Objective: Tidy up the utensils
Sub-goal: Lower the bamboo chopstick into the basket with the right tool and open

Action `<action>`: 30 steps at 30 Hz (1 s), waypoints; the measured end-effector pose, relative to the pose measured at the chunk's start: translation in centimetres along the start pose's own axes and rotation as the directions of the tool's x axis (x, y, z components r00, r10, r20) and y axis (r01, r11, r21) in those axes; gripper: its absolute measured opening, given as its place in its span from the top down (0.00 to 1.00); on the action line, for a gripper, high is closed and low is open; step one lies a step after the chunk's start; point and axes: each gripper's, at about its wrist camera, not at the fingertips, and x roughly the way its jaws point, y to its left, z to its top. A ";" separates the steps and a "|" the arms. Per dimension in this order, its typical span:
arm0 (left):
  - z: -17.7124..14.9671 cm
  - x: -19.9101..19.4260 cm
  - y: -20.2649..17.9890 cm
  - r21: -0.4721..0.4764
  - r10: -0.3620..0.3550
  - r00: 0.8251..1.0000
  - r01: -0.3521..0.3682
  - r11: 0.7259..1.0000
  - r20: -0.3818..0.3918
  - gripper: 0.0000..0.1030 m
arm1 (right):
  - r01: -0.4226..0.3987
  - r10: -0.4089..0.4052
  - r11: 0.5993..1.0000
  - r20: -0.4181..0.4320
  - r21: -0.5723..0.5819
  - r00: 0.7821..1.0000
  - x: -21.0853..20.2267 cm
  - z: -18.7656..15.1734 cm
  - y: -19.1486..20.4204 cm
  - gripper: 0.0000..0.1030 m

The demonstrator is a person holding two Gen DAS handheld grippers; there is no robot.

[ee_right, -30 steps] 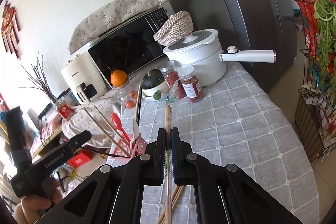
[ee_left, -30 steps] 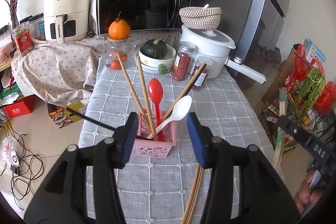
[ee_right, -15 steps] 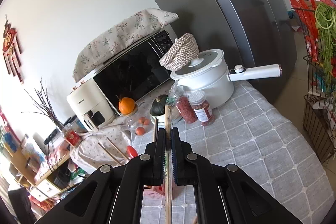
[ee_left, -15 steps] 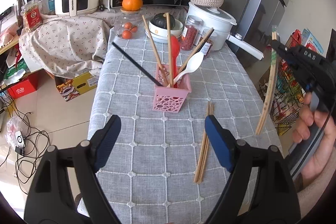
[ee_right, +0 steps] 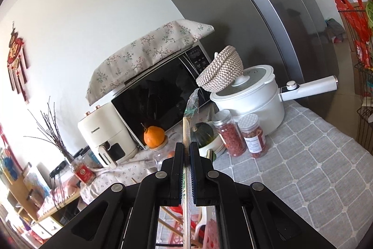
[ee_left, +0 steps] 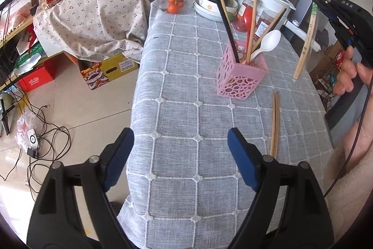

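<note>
Left wrist view: the left gripper (ee_left: 180,151) hovers over the near part of the grey checked tablecloth (ee_left: 186,76), its jaws spread wide after just opening further, with nothing between the blue pads (ee_left: 242,161). A pair of loose wooden chopsticks (ee_left: 275,120) lies on the cloth just right of the gripper's right finger. Farther off stands the pink utensil holder (ee_left: 241,75), already holding a white spoon (ee_left: 268,42), a black chopstick and several wooden ones. At the far right, a hand (ee_left: 352,76) carries the right gripper (ee_left: 320,2), which is clamped on a wrapped chopstick pair (ee_left: 306,39) hanging tip-down beside the holder and clear of it.

Right wrist view: the jaws are pressed tight on the same wrapped pair (ee_right: 187,132), whose plastic sleeve rises past the fingertips; the holder's pink rim shows only faintly at the bottom edge.

Risks, as judged: the held pair hangs at a slant, so a lowered tip could catch the holder's rim or the crowded utensils and tip the light basket. The loose chopsticks lie flat and together, so a closing pinch may take only one or roll both toward the right table edge.
</note>
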 end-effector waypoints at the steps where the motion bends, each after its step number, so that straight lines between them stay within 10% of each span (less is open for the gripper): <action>1: 0.0 0.0 0.2 -0.001 -0.003 1.000 0.003 1.000 0.000 0.20 | 0.004 -0.004 1.000 0.019 -0.007 1.000 0.4 -0.3 0.3 0.95; 18: 0.1 0.5 1.2 -0.007 -0.003 1.000 0.003 1.000 -0.007 0.20 | 0.130 -0.084 0.978 0.262 -0.163 0.961 4.2 -5.6 3.0 0.95; 30: 0.5 0.9 1.4 -0.043 0.008 1.000 -0.007 0.999 0.007 0.20 | 0.150 -0.116 0.969 0.173 -0.197 0.978 3.3 -9.5 2.4 0.92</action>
